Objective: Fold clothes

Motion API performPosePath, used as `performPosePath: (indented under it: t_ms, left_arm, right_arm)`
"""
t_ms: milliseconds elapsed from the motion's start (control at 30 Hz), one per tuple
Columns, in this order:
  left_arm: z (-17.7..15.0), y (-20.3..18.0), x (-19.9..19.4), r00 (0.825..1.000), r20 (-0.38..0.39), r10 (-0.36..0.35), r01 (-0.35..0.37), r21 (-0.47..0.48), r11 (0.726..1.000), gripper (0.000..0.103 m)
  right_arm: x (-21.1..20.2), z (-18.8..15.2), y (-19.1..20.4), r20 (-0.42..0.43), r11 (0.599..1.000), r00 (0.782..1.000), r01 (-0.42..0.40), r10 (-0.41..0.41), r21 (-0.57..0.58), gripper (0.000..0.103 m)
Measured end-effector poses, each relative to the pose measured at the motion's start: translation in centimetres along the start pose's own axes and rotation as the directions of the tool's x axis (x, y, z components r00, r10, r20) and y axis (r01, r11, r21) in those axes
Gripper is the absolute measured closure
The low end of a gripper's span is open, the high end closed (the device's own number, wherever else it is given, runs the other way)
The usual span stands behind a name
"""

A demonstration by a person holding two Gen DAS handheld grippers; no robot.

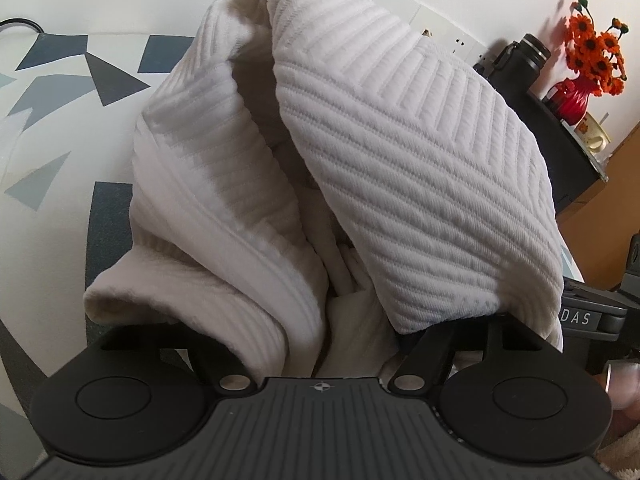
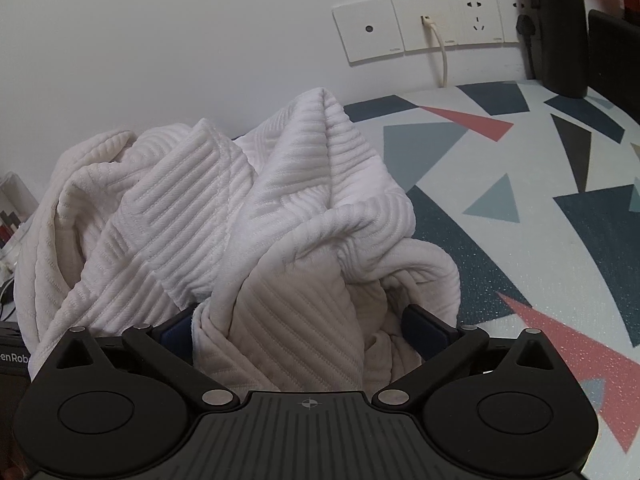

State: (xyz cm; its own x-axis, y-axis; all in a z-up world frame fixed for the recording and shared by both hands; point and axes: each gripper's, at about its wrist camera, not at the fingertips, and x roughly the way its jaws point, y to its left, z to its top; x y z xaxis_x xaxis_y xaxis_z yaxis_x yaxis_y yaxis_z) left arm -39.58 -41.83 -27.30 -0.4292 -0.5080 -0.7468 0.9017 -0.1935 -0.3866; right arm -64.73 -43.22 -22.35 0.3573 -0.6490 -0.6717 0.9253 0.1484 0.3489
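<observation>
Table [image 2: 500, 216]: one, white with dark and red triangles.
White ribbed garment [image 2: 208, 216]: one, bunched on the table by the wall.
Right tongs [image 2: 304, 320]: spread wide, cloth between the fingers.
Left tongs [image 1: 340, 344]: buried in cloth, can't tell.
Wall sockets [image 2: 428, 24]: four plates.
Red vase [image 1: 572, 100]: one, orange flowers.

Garment [image 2: 224, 216] heaped on tablecloth [image 2: 500, 168], wall sockets [image 2: 432, 24] behind.
</observation>
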Motion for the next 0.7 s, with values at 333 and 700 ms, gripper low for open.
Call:
performPosePath:
  t_ms: [333,700]
  left_arm:
    - [-0.8,0.1,-0.5,0.999,0.049,-0.01,0.011,-0.015,1.0,0.033]
    - [-1.4,0.5,-0.7,0.997,0.074,-0.032,0.035,-0.047,0.998,0.031]
  right_arm:
    - [0.2,-0.4,-0.6,0.006,0.999,1.0,-0.017,0.017,0.036,0.001]
    - [0.3,-0.8,-1.0,0.01,0.998,0.999,-0.037,0.036,0.045,0.001]
